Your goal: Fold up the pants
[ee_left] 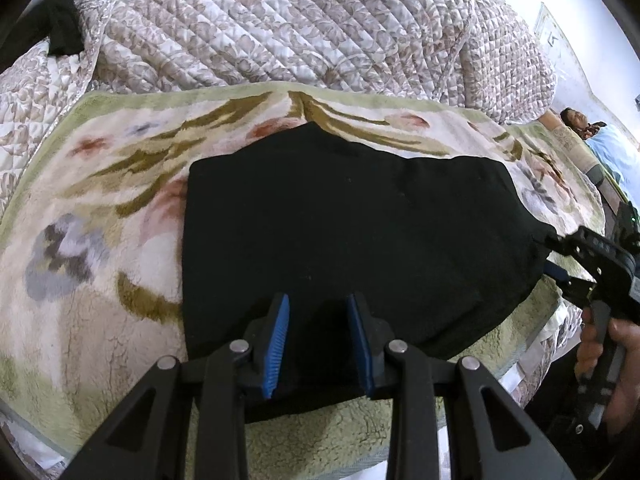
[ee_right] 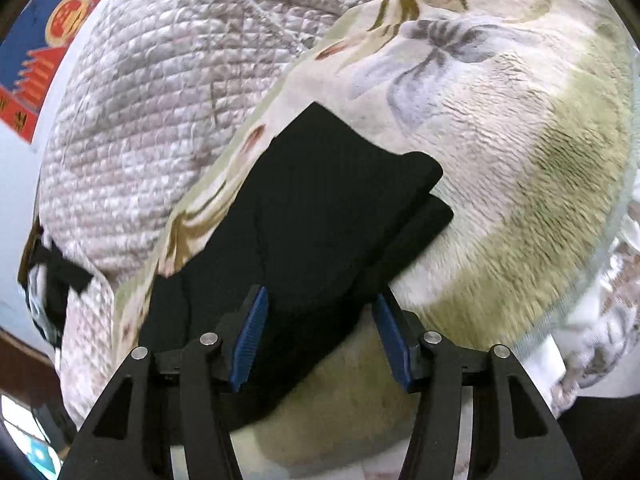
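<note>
The black pants (ee_left: 352,216) lie folded in a flat block on a floral fleece blanket (ee_left: 100,200). My left gripper (ee_left: 318,308) is open, its blue pads on either side of the pants' near edge, just above the cloth. My right gripper (ee_left: 554,254) shows at the right in the left wrist view, at the pants' right end. In the right wrist view the right gripper (ee_right: 320,304) is open over the near end of the pants (ee_right: 320,216), whose far end shows two stacked layers.
A quilted patterned bedspread (ee_left: 280,20) is bunched behind the blanket and also shows in the right wrist view (ee_right: 160,100). A person (ee_left: 600,140) lies at the far right. A red and blue poster (ee_right: 44,40) hangs on the wall.
</note>
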Demonstrator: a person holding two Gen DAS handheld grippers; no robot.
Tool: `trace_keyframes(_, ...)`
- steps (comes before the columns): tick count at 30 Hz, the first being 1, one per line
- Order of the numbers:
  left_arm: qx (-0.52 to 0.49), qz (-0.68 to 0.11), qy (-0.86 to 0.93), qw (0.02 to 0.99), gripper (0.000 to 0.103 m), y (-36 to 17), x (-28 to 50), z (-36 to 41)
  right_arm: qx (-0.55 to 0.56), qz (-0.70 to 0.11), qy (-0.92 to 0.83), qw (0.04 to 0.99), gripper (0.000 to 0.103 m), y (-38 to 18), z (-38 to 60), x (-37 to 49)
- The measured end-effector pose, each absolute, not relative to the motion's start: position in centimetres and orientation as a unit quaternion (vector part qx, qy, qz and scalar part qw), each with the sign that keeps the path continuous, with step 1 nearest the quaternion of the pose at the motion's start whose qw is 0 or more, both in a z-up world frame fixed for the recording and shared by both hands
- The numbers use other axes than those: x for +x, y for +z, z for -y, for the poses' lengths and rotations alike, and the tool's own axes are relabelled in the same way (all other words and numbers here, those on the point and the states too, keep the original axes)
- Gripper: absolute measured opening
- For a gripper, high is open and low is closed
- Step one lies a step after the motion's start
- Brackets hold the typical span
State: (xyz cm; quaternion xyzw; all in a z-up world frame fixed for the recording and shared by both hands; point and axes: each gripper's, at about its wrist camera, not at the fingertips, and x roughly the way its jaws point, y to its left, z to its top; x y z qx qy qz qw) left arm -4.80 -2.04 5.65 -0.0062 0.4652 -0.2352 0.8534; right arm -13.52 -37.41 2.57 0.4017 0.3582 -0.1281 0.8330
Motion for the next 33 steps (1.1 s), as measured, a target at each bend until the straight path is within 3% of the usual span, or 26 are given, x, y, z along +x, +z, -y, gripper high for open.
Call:
trace_keyframes(8,-0.007,-0.466,-0.235,0.853,0.033,5.6,-4.6,2.0,0.386,-0.294,-0.108,0.868,0.056,5.1,37.0,-13.2)
trace_keyframes(13,-0.008,-0.466,-0.235,0.853,0.033,5.6,-4.6,2.0,0.398,-0.341,-0.127,0.842,0.056,2.4,38.4,-10.6)
trace_keyframes(16,-0.007,-0.466,-0.235,0.853,0.033,5.6,-4.6,1.9,0.381,-0.338,-0.127,0.851,0.046,3.2,38.2,-10.1)
trace_keyframes(18,-0.009,-0.466,-0.234,0.853,0.033,5.5,-4.5,1.9,0.367,-0.337,-0.133,0.857,0.029,3.7,38.1,-10.3)
trace_keyframes(24,-0.010,-0.466,-0.233,0.853,0.033,5.5,-4.4,1.9,0.387,-0.361,-0.146,0.836,0.025,2.0,39.7,-9.5)
trace_keyframes(26,-0.011,-0.466,-0.232,0.854,0.033,5.5,-4.3,1.8,0.370,-0.359,-0.143,0.845,0.019,2.9,39.3,-9.4)
trace_keyframes(33,-0.024,-0.466,-0.212,0.858,0.033,5.5,-3.4,0.7,0.321,-0.340,-0.102,0.878,0.017,6.6,36.9,-8.4)
